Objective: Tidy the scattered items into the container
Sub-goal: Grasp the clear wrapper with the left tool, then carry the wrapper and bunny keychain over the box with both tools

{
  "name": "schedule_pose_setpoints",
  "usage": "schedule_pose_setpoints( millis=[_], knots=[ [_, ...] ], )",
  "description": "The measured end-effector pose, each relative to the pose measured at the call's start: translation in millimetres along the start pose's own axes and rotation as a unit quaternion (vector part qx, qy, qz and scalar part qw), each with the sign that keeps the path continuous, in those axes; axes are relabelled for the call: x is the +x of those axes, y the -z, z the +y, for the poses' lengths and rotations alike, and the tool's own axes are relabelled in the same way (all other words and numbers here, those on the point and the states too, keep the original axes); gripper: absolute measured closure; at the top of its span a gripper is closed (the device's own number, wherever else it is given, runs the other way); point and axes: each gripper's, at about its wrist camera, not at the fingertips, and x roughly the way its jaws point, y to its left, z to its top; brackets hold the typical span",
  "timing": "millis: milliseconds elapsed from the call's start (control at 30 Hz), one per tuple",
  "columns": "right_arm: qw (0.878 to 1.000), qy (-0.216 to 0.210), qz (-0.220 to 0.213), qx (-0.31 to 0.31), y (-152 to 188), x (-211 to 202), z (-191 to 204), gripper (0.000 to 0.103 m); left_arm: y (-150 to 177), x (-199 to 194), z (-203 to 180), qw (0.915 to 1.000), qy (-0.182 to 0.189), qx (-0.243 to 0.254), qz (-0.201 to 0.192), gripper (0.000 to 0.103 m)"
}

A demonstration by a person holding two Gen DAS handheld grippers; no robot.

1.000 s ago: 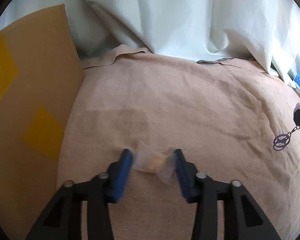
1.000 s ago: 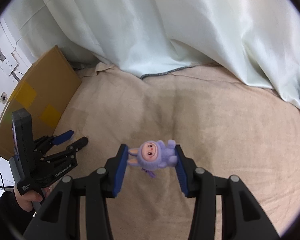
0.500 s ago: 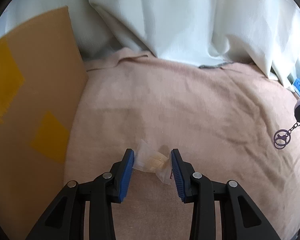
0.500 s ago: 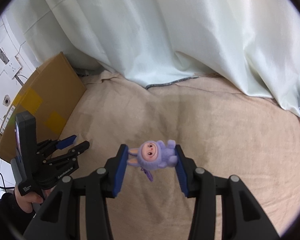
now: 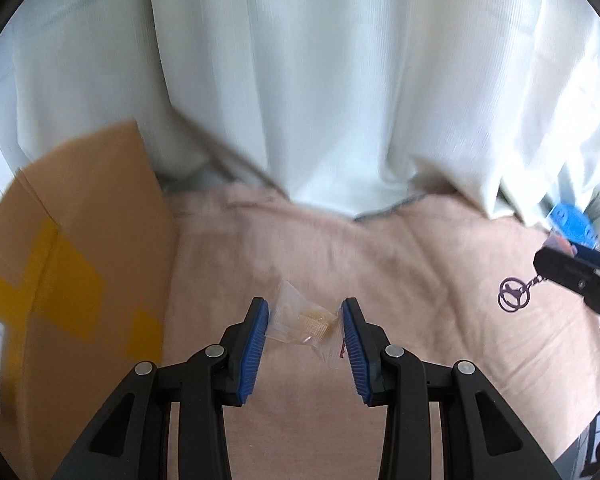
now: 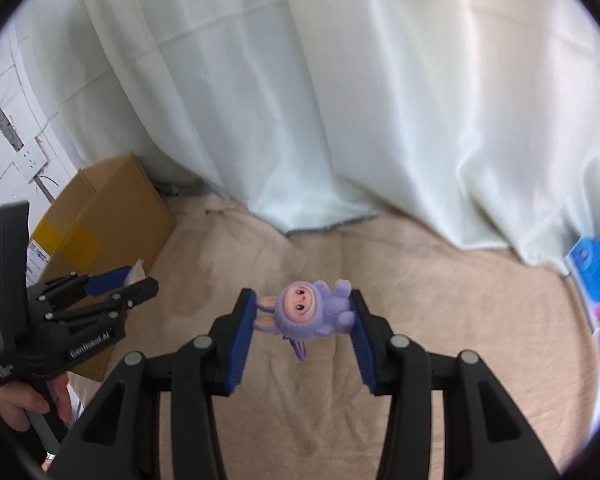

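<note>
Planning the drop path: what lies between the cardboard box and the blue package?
Only bare beige blanket between cardboard box and blue package, per right wrist view.

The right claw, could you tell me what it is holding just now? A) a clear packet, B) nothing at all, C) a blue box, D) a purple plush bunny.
D: the right claw is shut on the purple bunny, pinched between its blue pads above the blanket; the clear packet sits in the left claw.
</note>
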Motion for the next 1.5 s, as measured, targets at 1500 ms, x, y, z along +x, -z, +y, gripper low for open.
schedule_pose_setpoints(
  millis=[1500],
  knots=[
    [0.970, -0.132, -0.059, -0.195, -110, -2, 256, 0.053, 1, -123, 276, 0.9749, -0.153, -0.160, -0.025, 0.064]
  ],
)
